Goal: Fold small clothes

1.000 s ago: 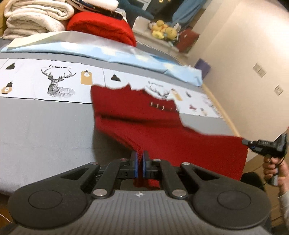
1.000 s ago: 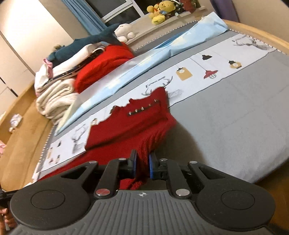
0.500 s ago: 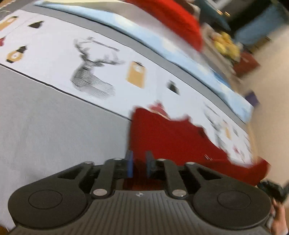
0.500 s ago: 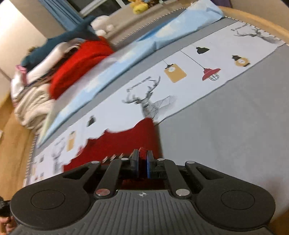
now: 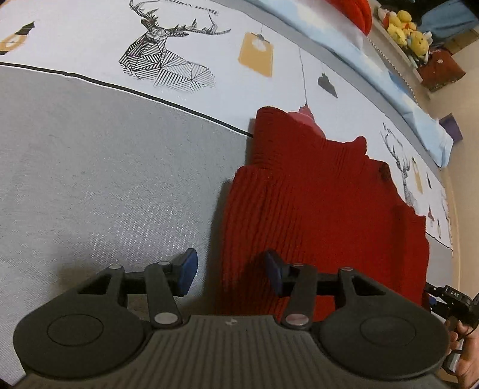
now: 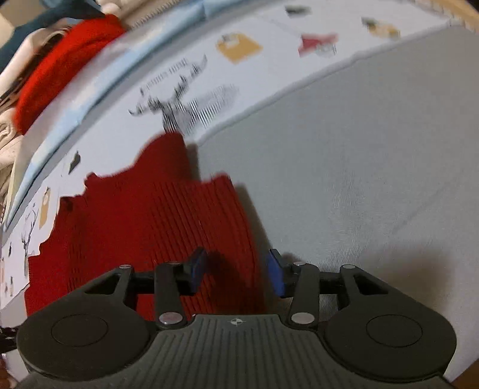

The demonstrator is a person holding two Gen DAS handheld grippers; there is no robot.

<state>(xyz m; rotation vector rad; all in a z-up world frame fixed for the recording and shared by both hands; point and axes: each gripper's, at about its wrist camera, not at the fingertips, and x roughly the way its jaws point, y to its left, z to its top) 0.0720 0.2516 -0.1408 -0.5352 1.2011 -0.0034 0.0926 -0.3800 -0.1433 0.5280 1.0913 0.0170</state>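
A small red ribbed knit garment (image 5: 314,203) lies flat on the grey bed cover, one layer folded over another. My left gripper (image 5: 230,270) is open and empty, its jaws straddling the garment's left edge just above it. In the right wrist view the same garment (image 6: 155,218) lies at centre left. My right gripper (image 6: 238,272) is open and empty, its jaws straddling the garment's right edge. The right gripper's body and the hand on it show at the lower right of the left wrist view (image 5: 452,302).
The bed cover has a grey part (image 5: 89,179) and a white band printed with deer and lamps (image 5: 167,57). A light blue sheet (image 5: 398,89), a red blanket (image 6: 60,62), stacked bedding and yellow plush toys (image 5: 404,27) lie beyond. The bed edge is near the right.
Both grippers carried the garment's edge forward over itself, lowered it onto the bed and opened. The garment now lies folded and released.
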